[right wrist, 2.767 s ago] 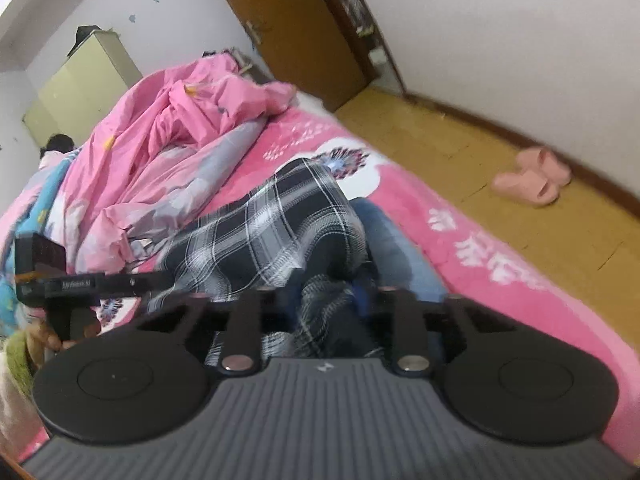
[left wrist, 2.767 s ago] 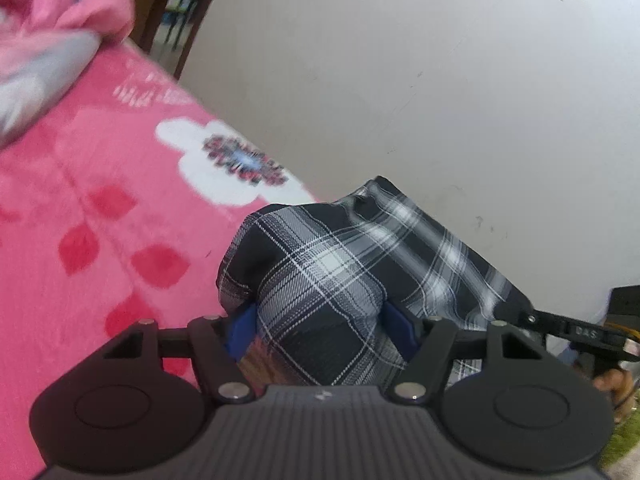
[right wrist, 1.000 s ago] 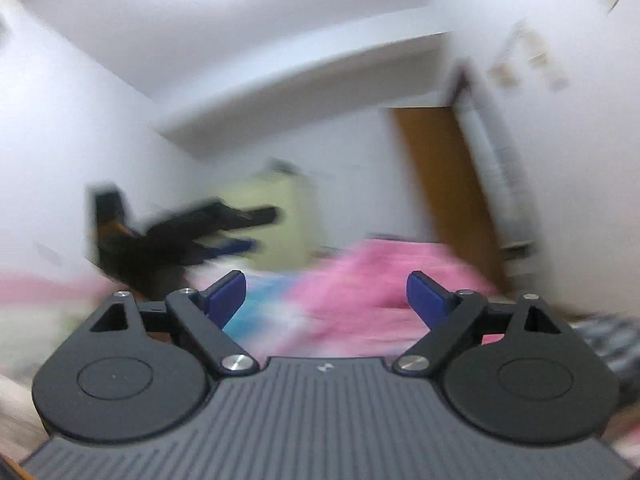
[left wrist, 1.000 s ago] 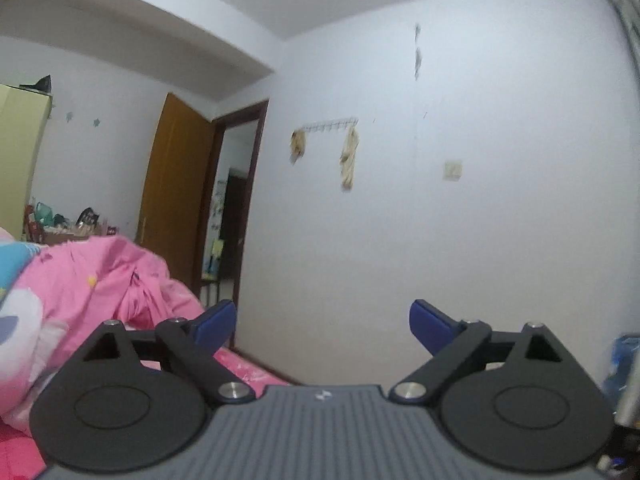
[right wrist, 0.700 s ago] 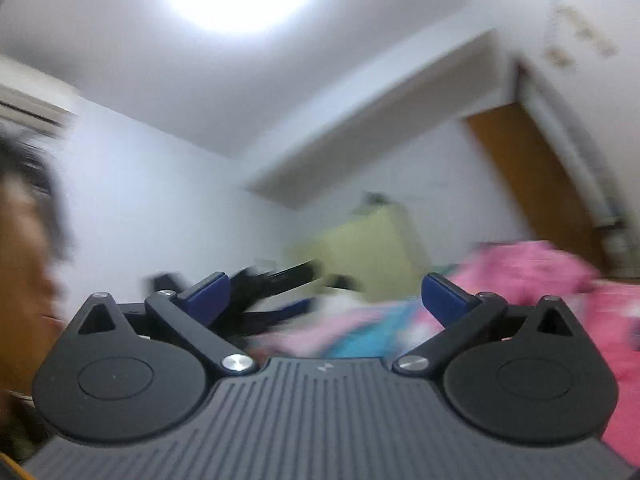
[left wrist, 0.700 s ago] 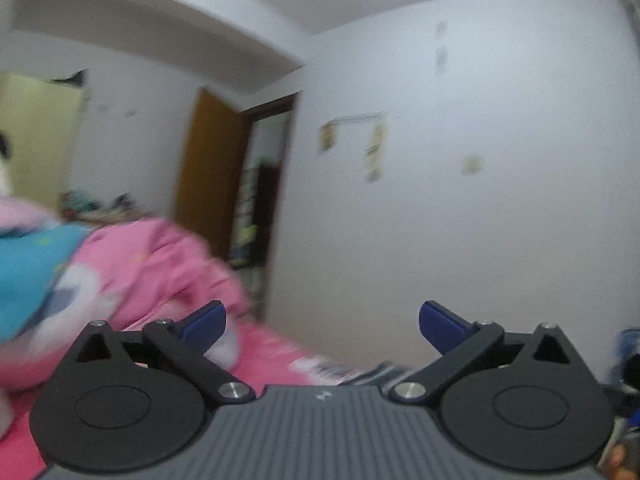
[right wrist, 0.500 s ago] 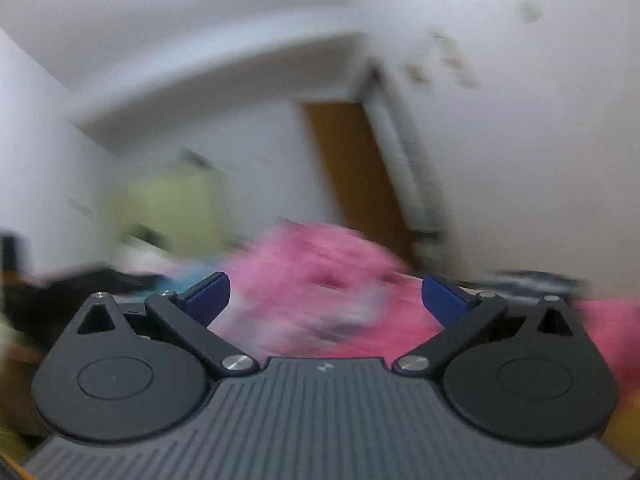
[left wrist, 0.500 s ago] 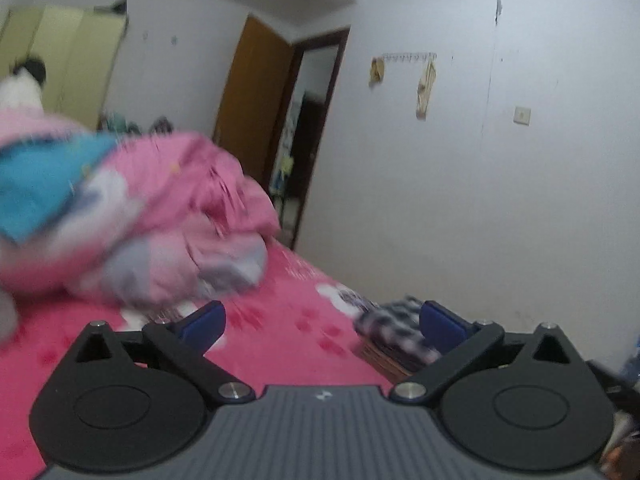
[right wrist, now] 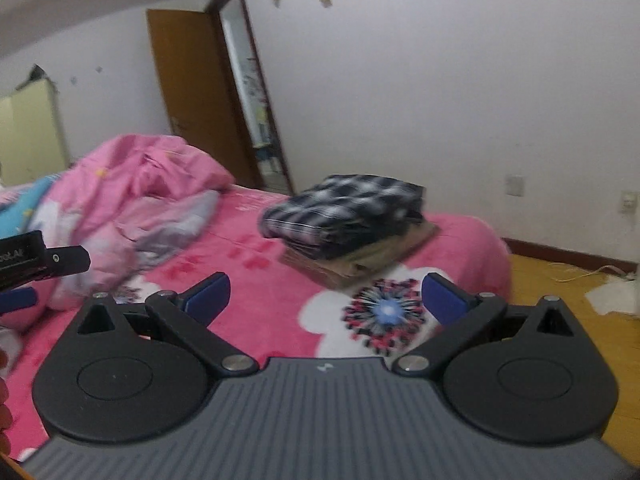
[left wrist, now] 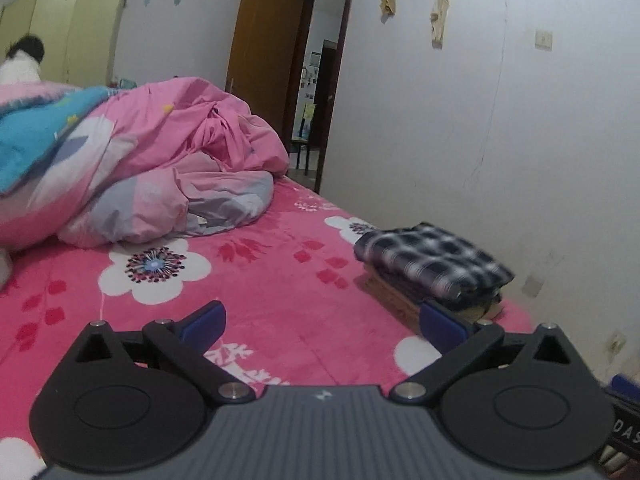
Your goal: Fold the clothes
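- Left wrist view: the left tool [left wrist: 322,322] stands wide open with nothing between its blue pads [left wrist: 202,322], hanging above the pink flowered bed cover [left wrist: 256,280].
- Ahead of it and to the right, just past the right pad, lies the folded plaid garment [left wrist: 430,260] — it tops a small stack of folded clothes [left wrist: 400,300] near the bed's edge by the white wall [left wrist: 480,120].
- Ahead to the left, well apart from the tool, a rumpled pink duvet [left wrist: 160,160] is heaped on the bed; beyond it stand a brown door [left wrist: 264,52] and a pale yellow wardrobe [left wrist: 68,36].
- Right wrist view: the right tool [right wrist: 324,296] is also spread wide and empty above the bed cover [right wrist: 260,300].
- The folded plaid garment [right wrist: 344,208] sits straight ahead, clear of the pads, on top of the stack [right wrist: 360,260] — a tan piece lies lowest.
- The left tool [right wrist: 36,260] shows at the far left edge, its state not readable from here.
- The wooden floor [right wrist: 560,292] lies to the right of the bed.
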{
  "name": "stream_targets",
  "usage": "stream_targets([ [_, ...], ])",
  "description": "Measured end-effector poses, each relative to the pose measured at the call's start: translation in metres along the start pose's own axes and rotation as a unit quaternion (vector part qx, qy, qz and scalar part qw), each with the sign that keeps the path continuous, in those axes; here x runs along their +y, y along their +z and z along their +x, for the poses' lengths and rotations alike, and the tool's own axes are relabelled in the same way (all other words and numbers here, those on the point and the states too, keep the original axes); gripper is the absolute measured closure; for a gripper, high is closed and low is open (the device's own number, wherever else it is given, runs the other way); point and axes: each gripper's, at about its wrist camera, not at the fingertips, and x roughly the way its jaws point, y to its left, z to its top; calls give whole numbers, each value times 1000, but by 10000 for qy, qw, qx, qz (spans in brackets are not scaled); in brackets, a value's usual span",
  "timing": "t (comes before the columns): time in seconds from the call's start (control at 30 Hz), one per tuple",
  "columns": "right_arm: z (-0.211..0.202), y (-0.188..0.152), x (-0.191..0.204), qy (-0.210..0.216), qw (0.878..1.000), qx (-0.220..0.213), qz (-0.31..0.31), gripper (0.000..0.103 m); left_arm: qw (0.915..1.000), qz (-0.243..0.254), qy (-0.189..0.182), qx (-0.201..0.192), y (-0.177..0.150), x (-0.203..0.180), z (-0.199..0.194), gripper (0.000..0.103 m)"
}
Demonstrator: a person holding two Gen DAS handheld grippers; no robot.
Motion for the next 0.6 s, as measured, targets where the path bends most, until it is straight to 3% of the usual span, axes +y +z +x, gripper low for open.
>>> stream_targets([
  [0.2, 7, 3, 10, -636, 9957, -6, -679, 1, 9997, -150, -91, 195, -6, -7, 16, 0],
  [0.3, 14, 7, 8, -552, 9950, 257, -797, 1, 9992, -289, 168, 212, -5, -8, 19, 0],
  [0.4, 18, 10, 4, -358, 9945, 499, -851, 1, 9991, -323, 114, 265, -4, -8, 21, 0],
  [0.6, 12, 11, 10, -673, 9906, 260, -1164, 1, 9998, -27, 32, 172, -4, -16, 19, 0],
])
